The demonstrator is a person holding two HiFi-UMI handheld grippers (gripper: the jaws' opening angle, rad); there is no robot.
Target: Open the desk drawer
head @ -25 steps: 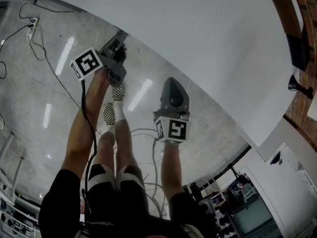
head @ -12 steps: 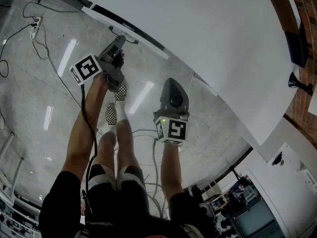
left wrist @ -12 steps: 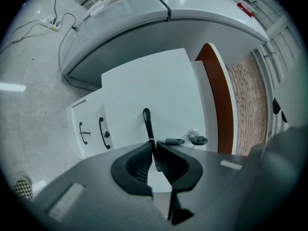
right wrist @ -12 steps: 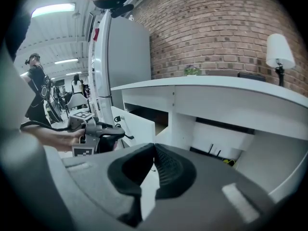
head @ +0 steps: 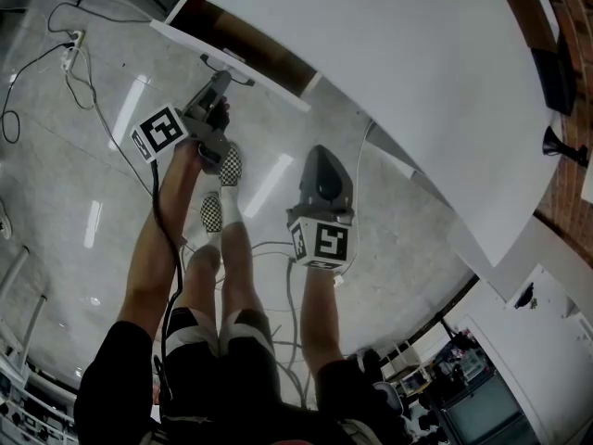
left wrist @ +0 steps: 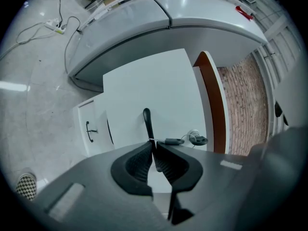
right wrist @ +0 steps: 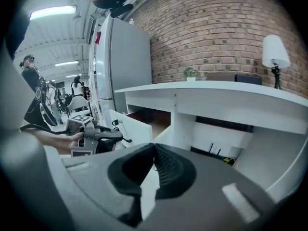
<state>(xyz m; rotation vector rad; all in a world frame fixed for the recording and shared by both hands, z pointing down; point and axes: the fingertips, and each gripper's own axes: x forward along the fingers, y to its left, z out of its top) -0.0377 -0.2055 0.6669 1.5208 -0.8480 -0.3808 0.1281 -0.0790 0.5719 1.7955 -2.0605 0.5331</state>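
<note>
Desk drawer (head: 243, 46) stood partly open at upper left of the head view, under the white desk top (head: 398, 54). Left gripper (head: 222, 74) had its jaws clamped narrow on the dark drawer handle (left wrist: 147, 121). Right gripper (head: 319, 156) sat mid-frame, jaws pressed together, nothing between them.

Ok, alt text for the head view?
The left gripper is shut on the black bar handle of a white desk drawer that stands partly open, brown inside showing. The right gripper hangs shut and empty over the glossy grey floor.
</note>
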